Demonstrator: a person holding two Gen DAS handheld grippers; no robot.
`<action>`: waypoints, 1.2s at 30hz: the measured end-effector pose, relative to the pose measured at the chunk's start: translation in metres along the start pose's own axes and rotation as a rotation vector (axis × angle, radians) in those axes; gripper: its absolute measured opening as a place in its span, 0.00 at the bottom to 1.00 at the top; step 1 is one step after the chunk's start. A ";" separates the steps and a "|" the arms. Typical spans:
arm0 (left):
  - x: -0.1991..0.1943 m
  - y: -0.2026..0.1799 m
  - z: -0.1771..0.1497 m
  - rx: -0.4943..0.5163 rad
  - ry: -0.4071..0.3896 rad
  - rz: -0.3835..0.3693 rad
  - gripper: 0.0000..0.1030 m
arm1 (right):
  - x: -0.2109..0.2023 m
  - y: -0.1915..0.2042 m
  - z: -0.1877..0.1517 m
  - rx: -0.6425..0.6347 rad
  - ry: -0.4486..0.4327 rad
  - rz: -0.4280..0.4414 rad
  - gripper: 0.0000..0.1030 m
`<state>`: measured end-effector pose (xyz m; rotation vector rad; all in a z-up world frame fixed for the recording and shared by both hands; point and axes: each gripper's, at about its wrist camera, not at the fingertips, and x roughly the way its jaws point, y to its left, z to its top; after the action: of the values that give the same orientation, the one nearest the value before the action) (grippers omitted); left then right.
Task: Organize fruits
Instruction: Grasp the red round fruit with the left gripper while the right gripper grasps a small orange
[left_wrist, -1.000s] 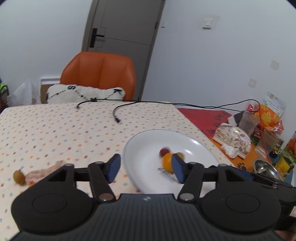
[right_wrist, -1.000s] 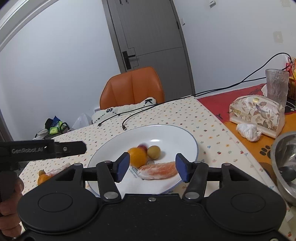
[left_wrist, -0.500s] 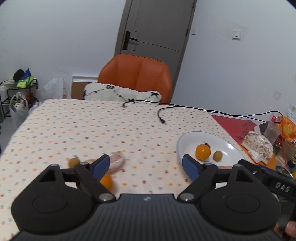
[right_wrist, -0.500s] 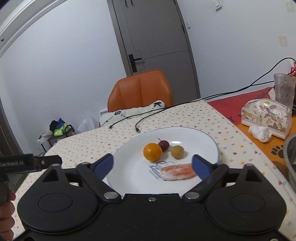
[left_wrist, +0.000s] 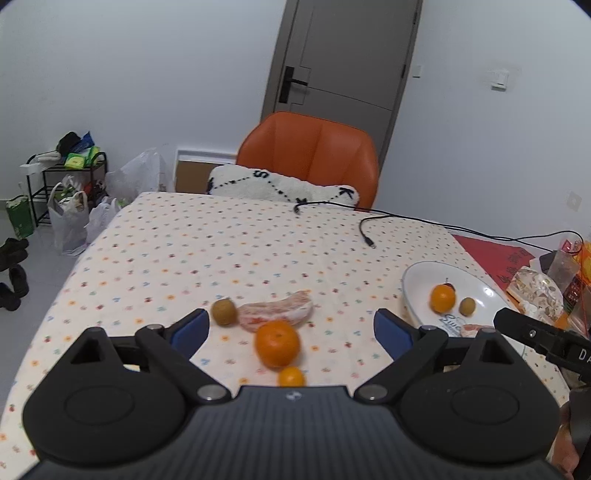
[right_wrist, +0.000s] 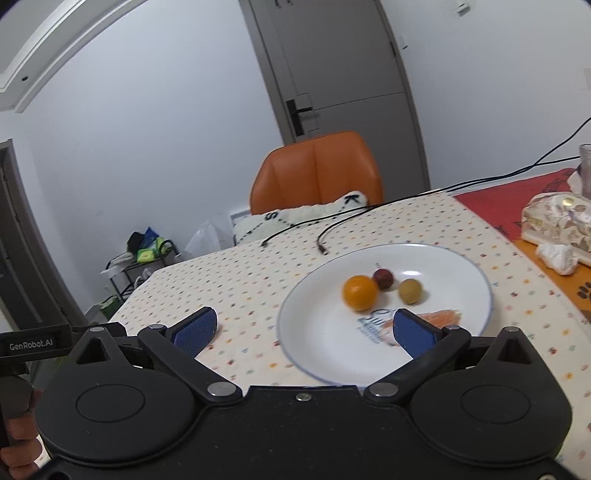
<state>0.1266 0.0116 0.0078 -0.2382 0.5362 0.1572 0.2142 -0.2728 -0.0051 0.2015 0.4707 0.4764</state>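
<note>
On the dotted tablecloth, between the open fingers of my left gripper (left_wrist: 291, 332), lie an orange (left_wrist: 277, 344), a smaller orange fruit (left_wrist: 291, 377), a peeled pink citrus segment (left_wrist: 275, 312) and a brown-green round fruit (left_wrist: 224, 311). The white plate (left_wrist: 487, 291) stands to the right. In the right wrist view the plate (right_wrist: 325, 332) holds an orange (right_wrist: 360, 292), a dark red fruit (right_wrist: 383, 278), a green-brown fruit (right_wrist: 410, 290) and a pink segment (right_wrist: 439, 317) partly behind one finger. My right gripper (right_wrist: 304, 330) hovers open over the plate's near left rim, holding nothing.
An orange chair (left_wrist: 308, 155) with a white cushion (left_wrist: 280, 186) stands at the table's far edge. Black cables (left_wrist: 365, 229) cross the far cloth. A floral tissue box (right_wrist: 557, 221), crumpled tissue (right_wrist: 557, 256) and a glass (right_wrist: 585, 170) sit right of the plate. Bags and a rack (left_wrist: 66, 192) stand on the floor, left.
My left gripper has swung left away from the plate to the loose fruit on the cloth and opened wider. My right gripper has opened wider and drawn back from the plate.
</note>
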 end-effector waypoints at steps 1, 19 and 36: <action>-0.001 0.003 -0.001 -0.005 0.000 0.005 0.92 | 0.001 0.003 0.000 -0.003 0.005 0.006 1.00; -0.012 0.055 -0.022 -0.063 0.022 0.038 0.92 | 0.016 0.050 -0.014 -0.079 0.078 0.089 0.99; -0.020 0.083 -0.048 -0.074 0.020 0.071 0.87 | 0.040 0.087 -0.034 -0.134 0.193 0.185 0.72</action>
<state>0.0692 0.0766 -0.0366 -0.2937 0.5592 0.2443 0.1956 -0.1752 -0.0249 0.0706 0.6091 0.7102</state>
